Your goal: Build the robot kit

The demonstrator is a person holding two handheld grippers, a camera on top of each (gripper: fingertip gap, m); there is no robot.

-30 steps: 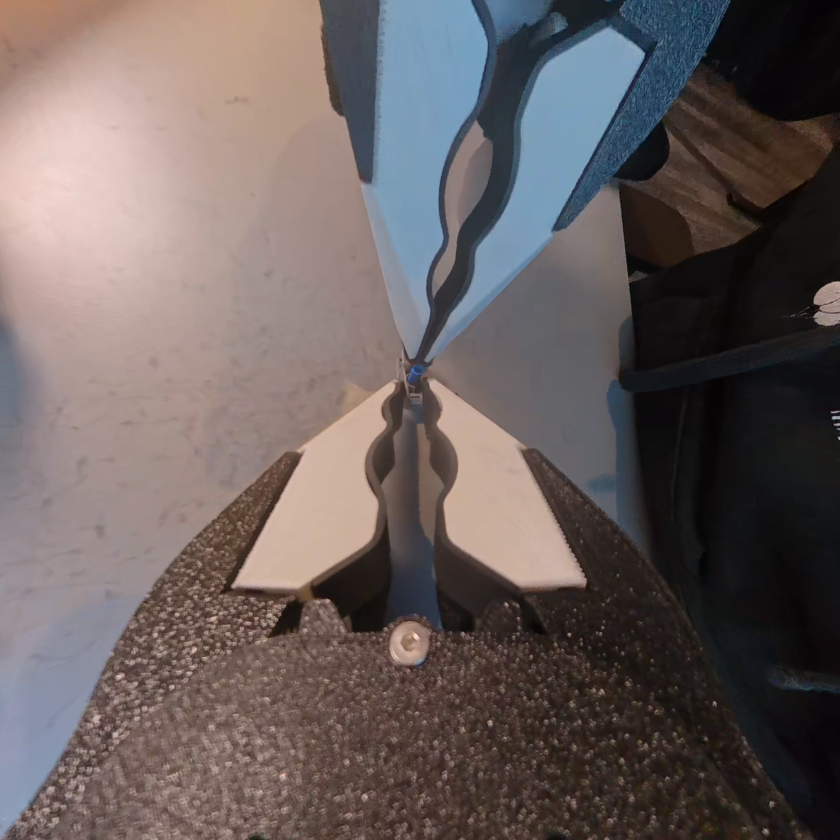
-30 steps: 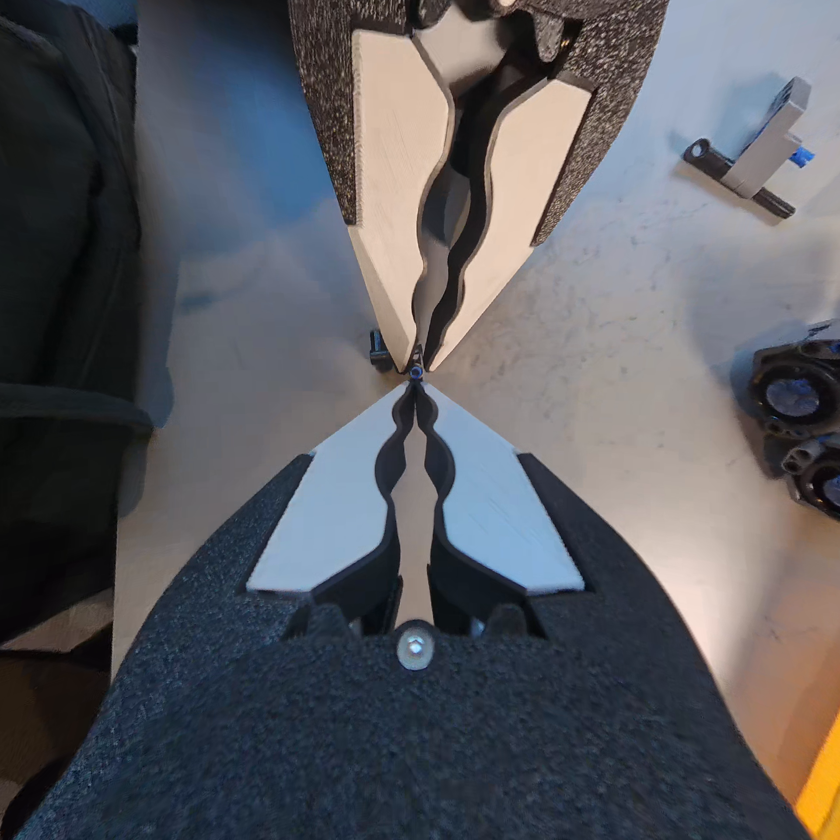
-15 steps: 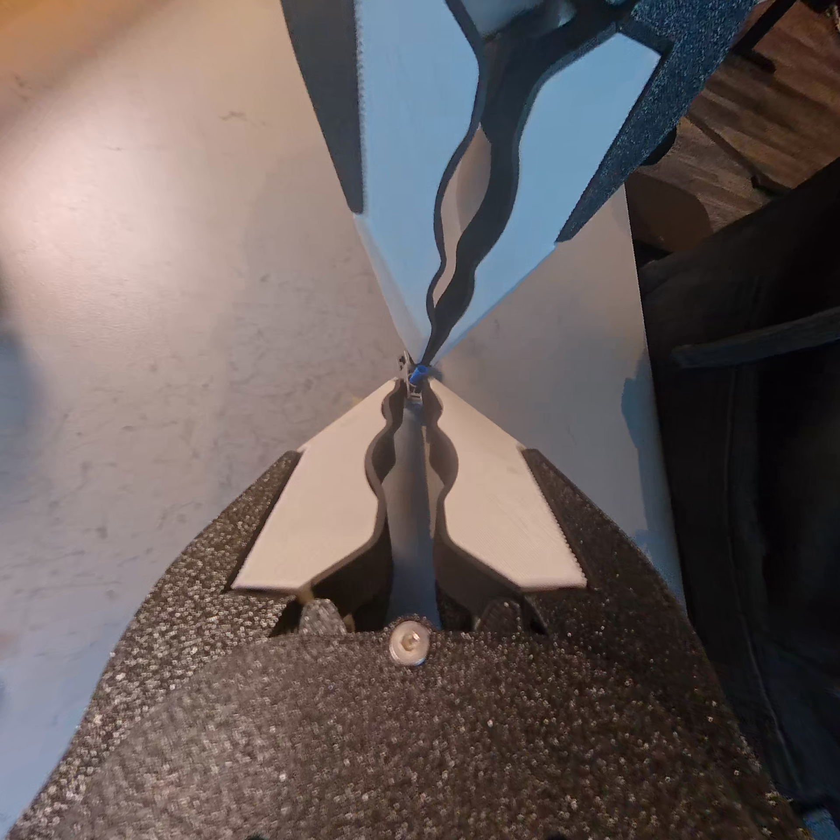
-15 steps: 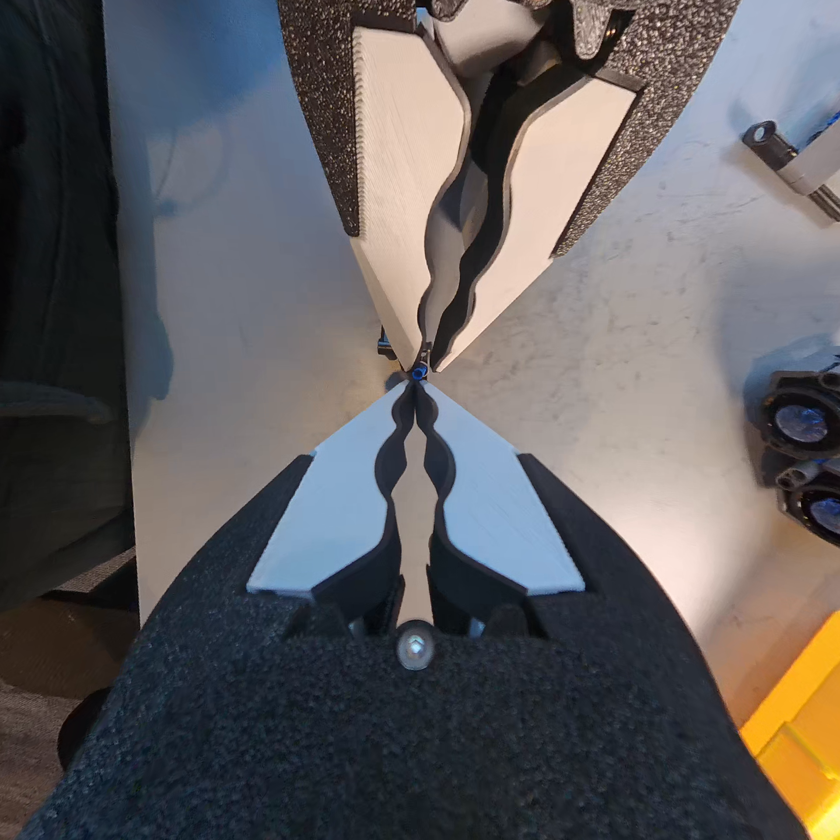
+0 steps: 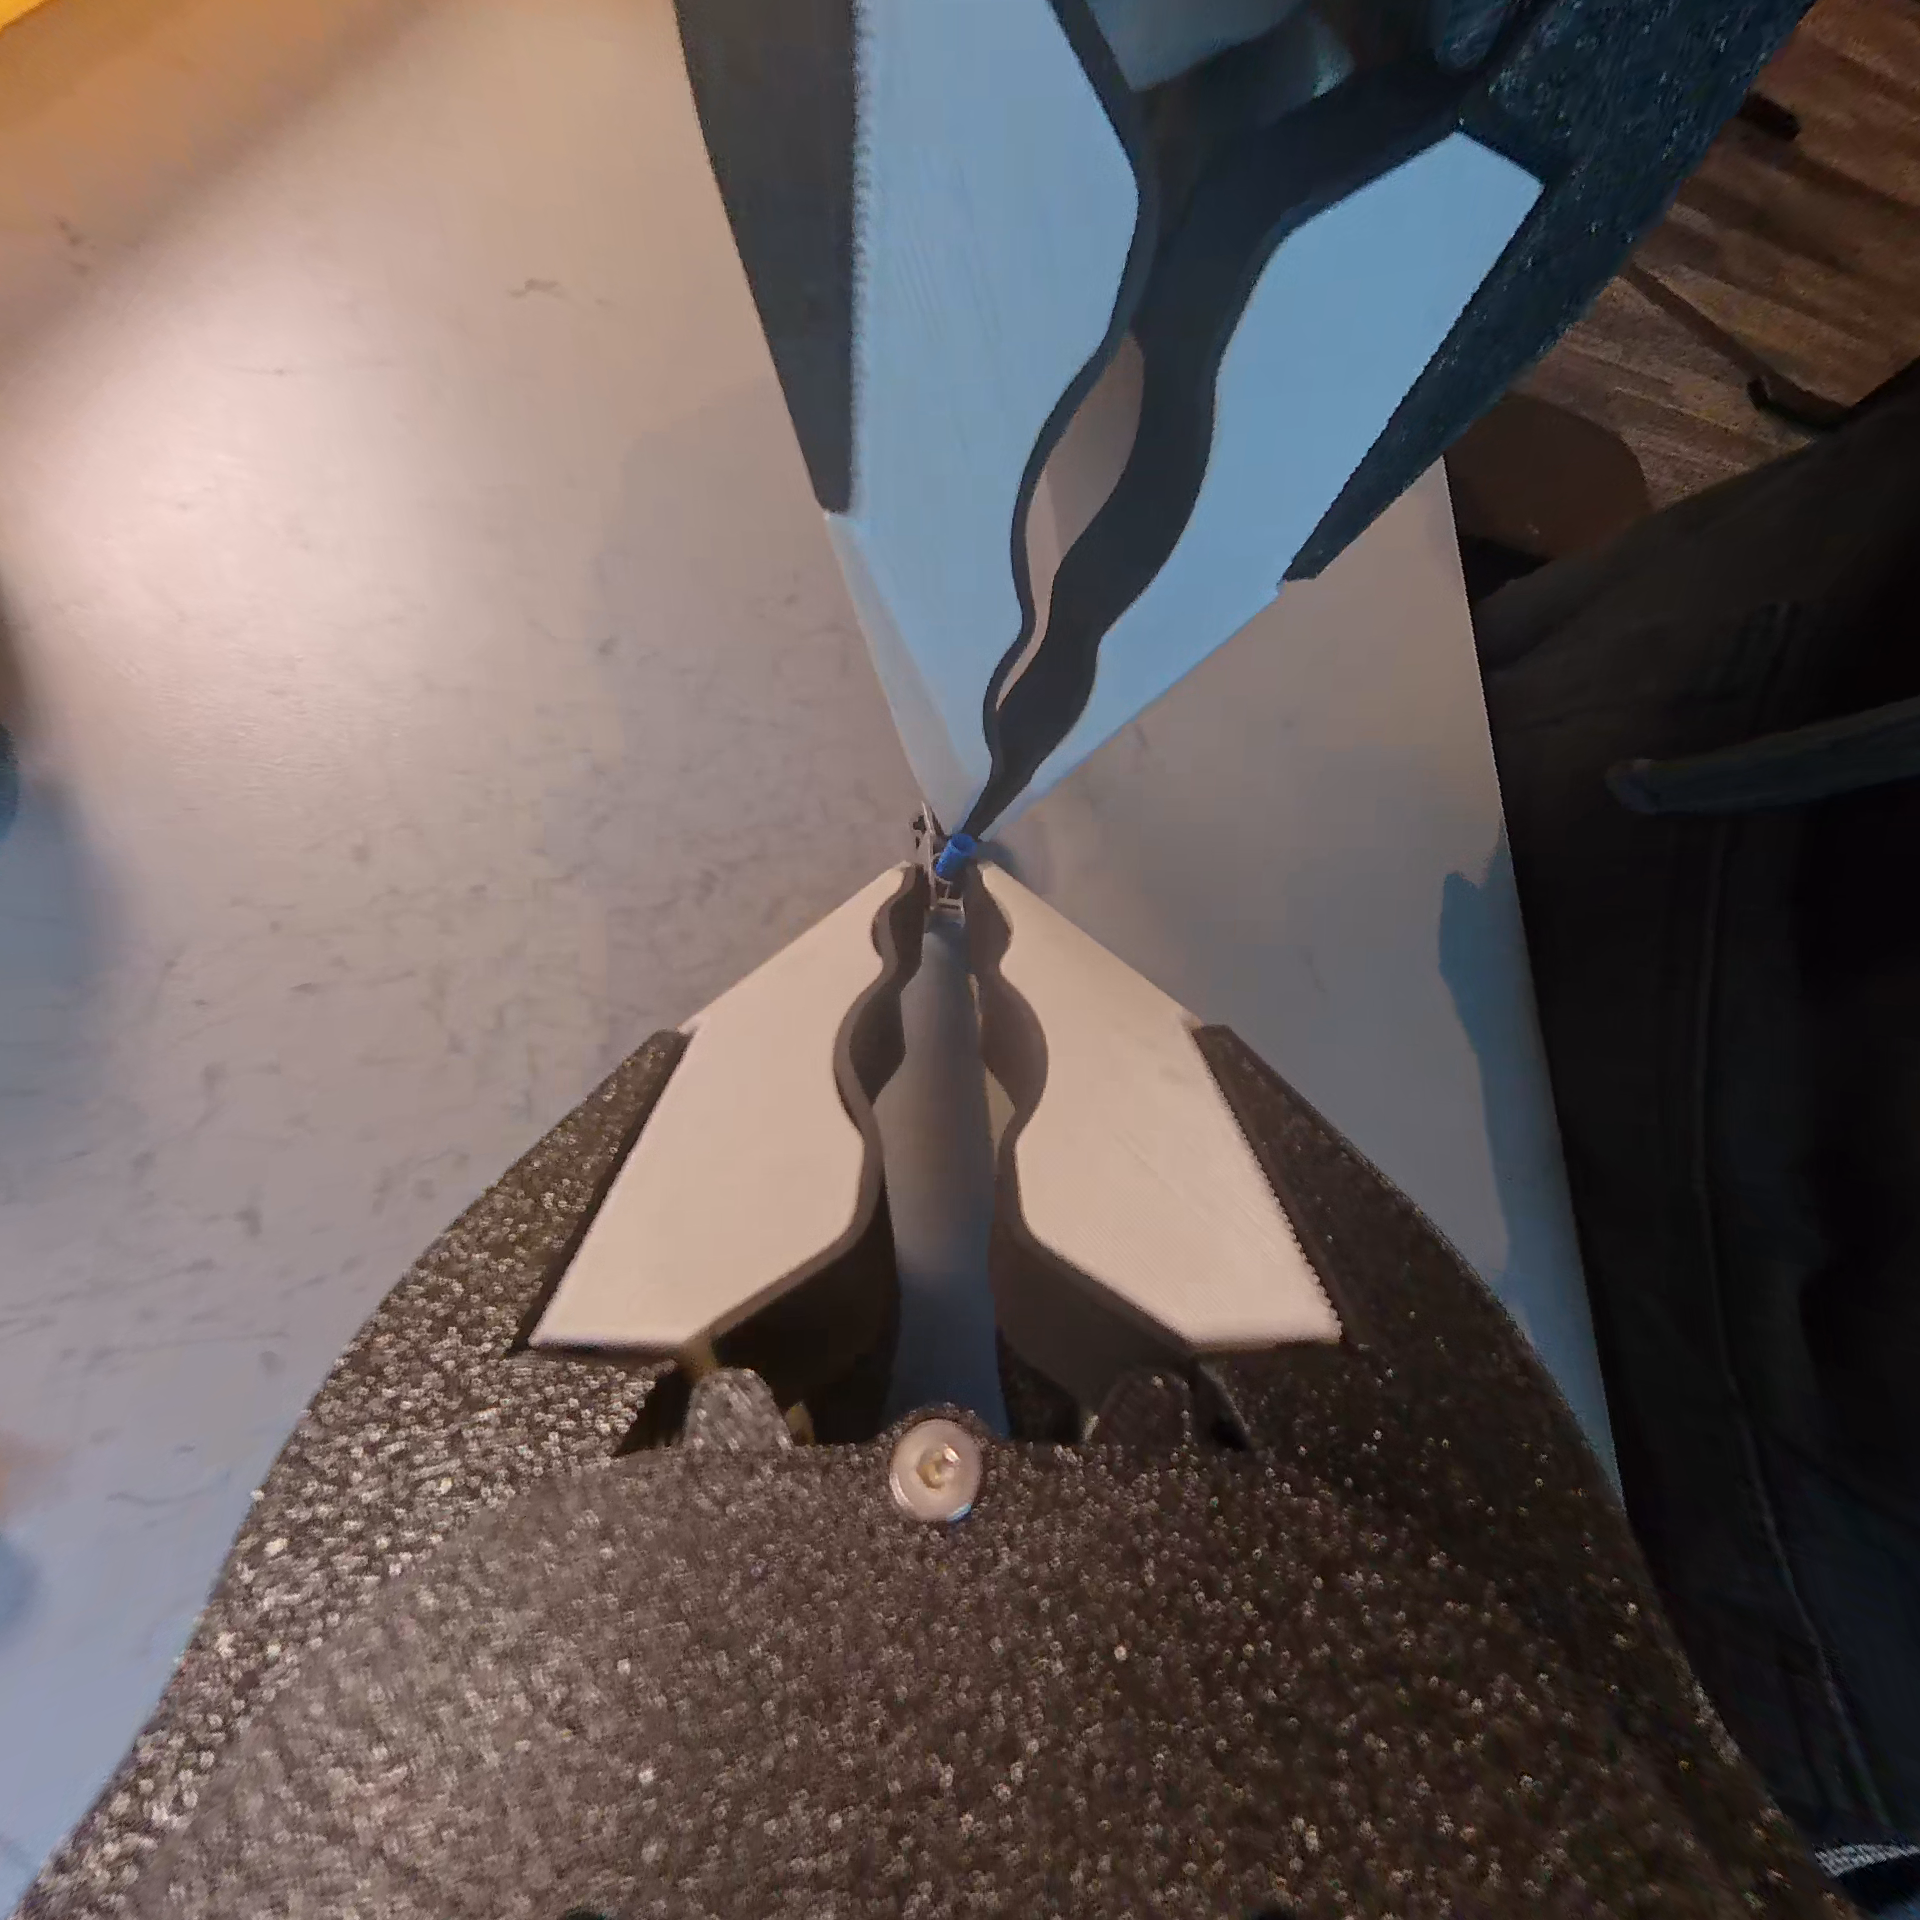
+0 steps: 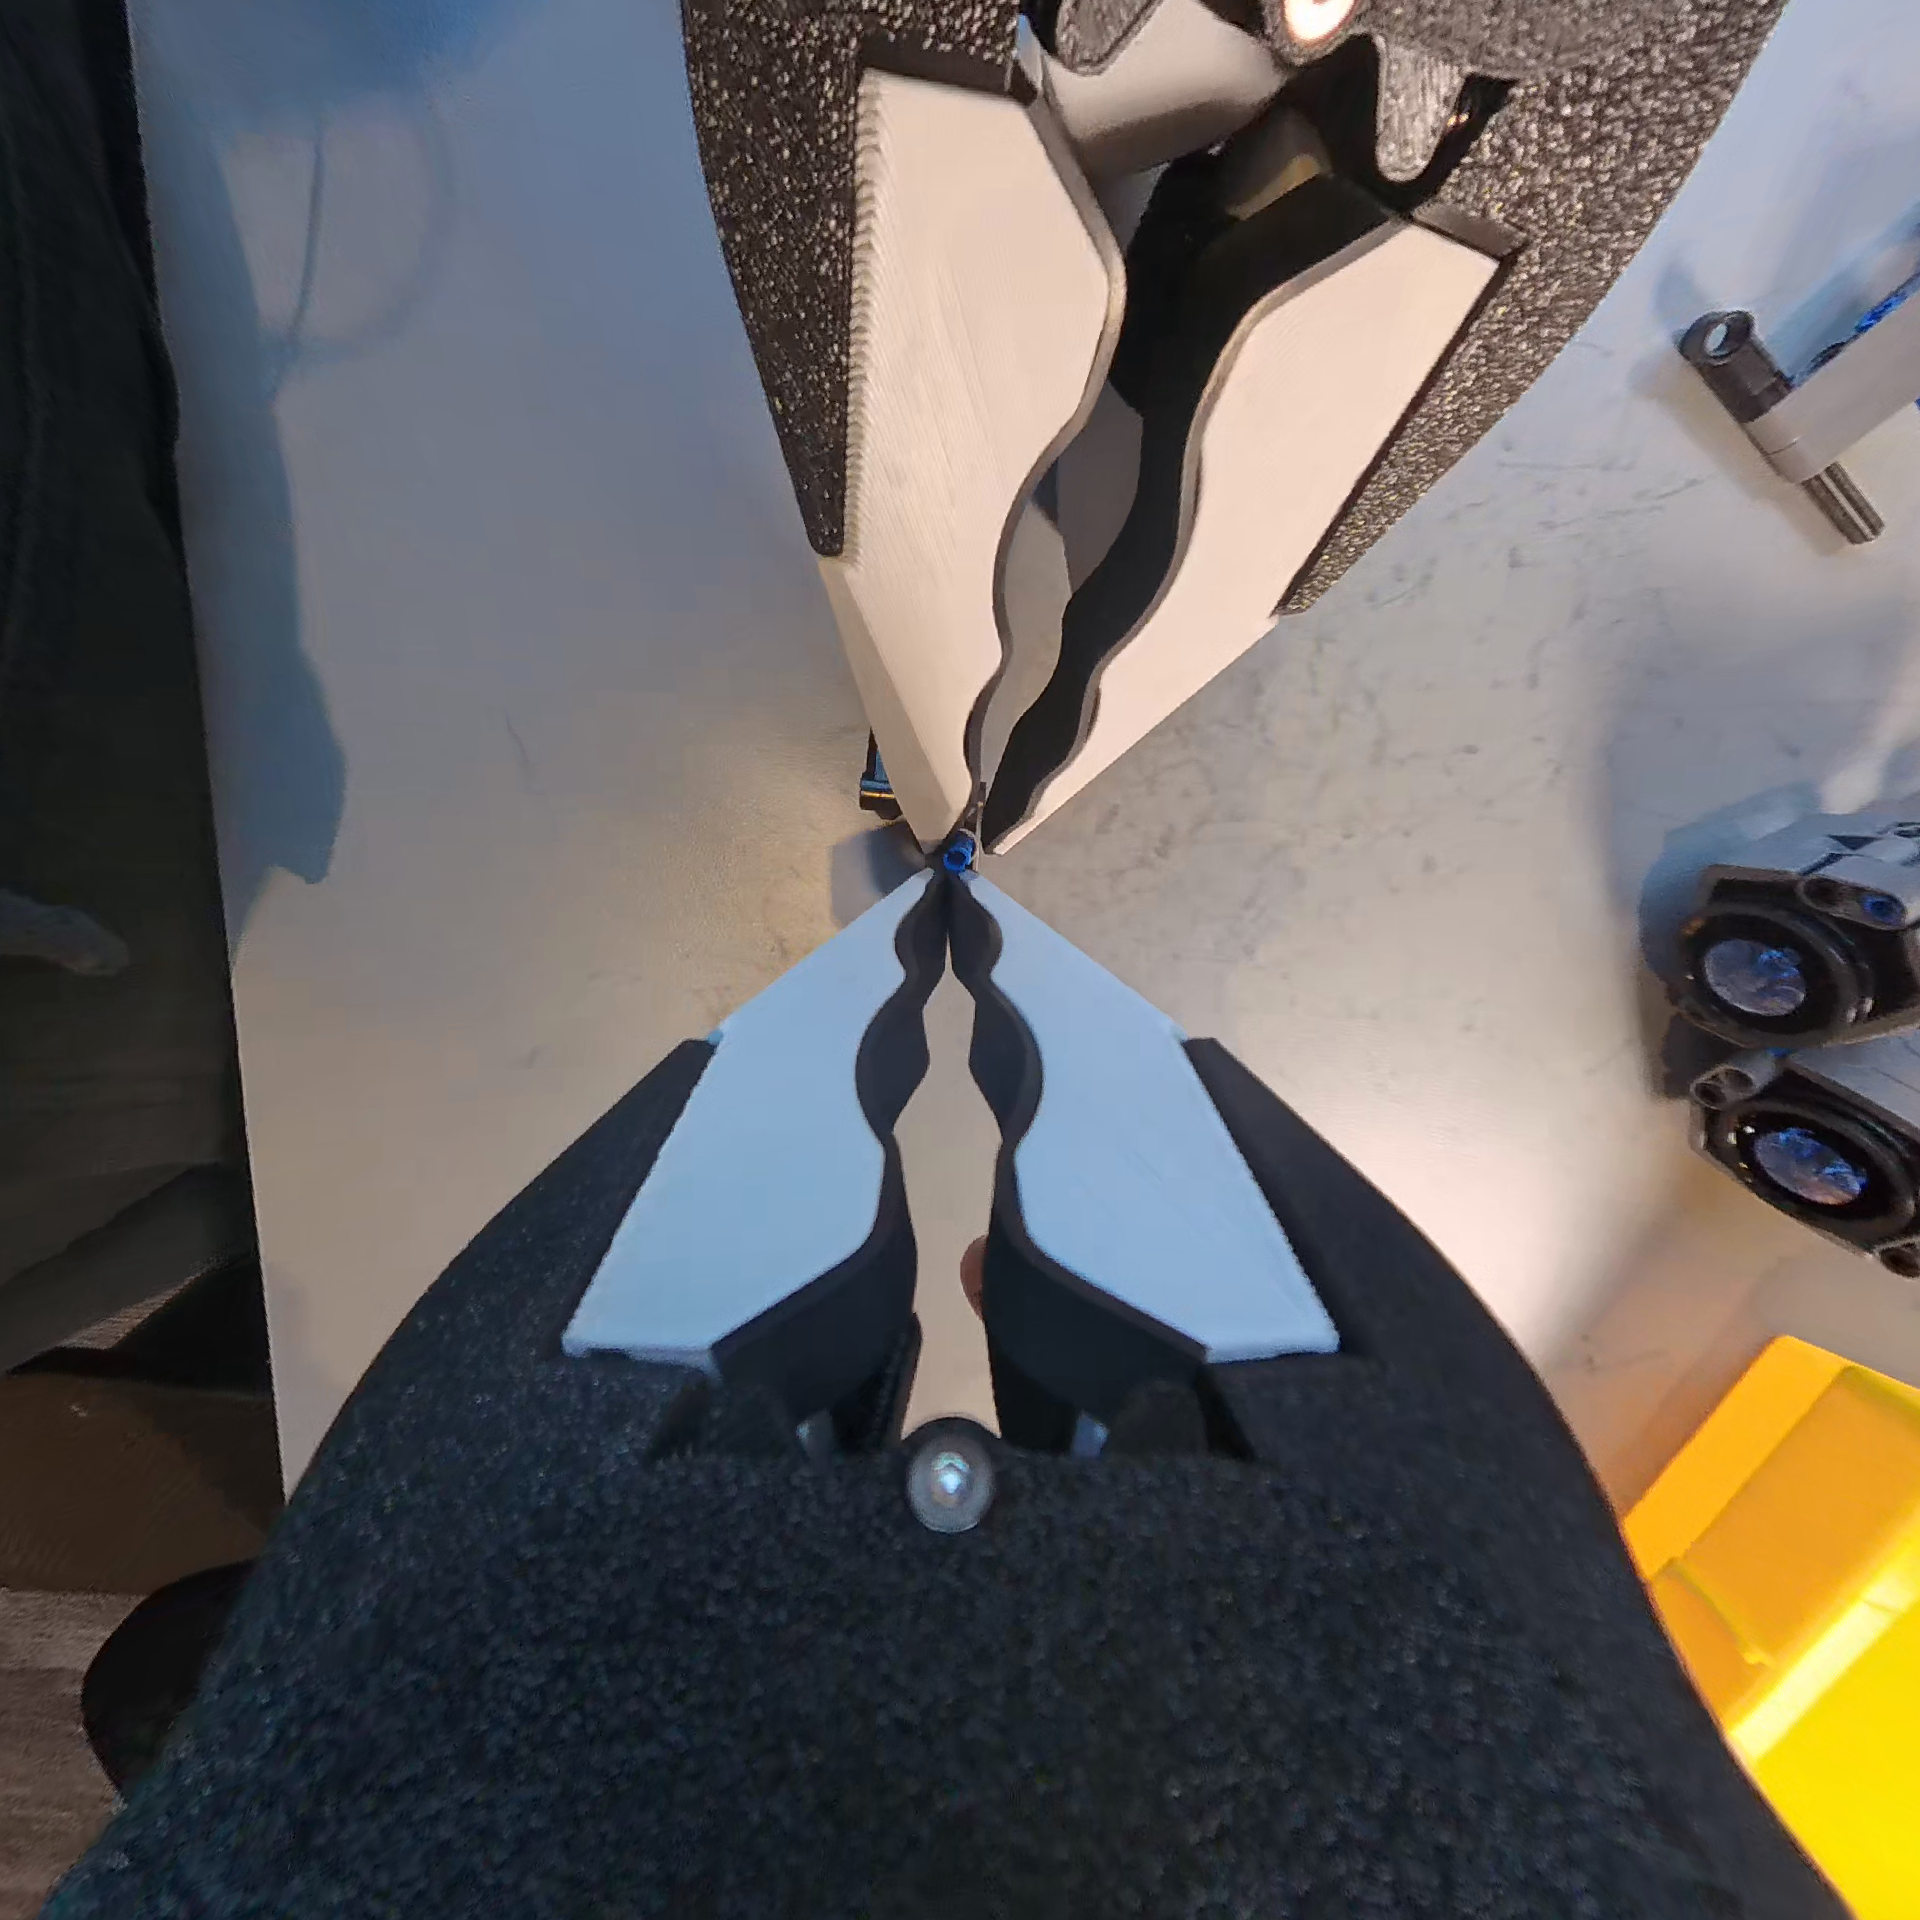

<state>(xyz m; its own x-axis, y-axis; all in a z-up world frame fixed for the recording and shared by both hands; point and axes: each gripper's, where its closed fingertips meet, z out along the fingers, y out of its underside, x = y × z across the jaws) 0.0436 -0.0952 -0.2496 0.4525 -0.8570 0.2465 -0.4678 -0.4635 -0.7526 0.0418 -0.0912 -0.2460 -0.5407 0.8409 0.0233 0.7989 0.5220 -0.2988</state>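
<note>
tiny blue plastic peg [image 5: 953,854] is pinched tip-to-tip by left tool [image 5: 943,896] and right tool [image 6: 948,878], both clamped; any twist could pop it onto the pale counter [image 6: 1351,831]

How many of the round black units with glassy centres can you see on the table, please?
2, both at the right edge of the right wrist view: the upper unit, and the lower unit directly below, seemingly touching it. More may lie outside the frame.

Warm glow on one side, cool blue shadows opposite; wide-angle edges bend, slightly blurred.
</note>
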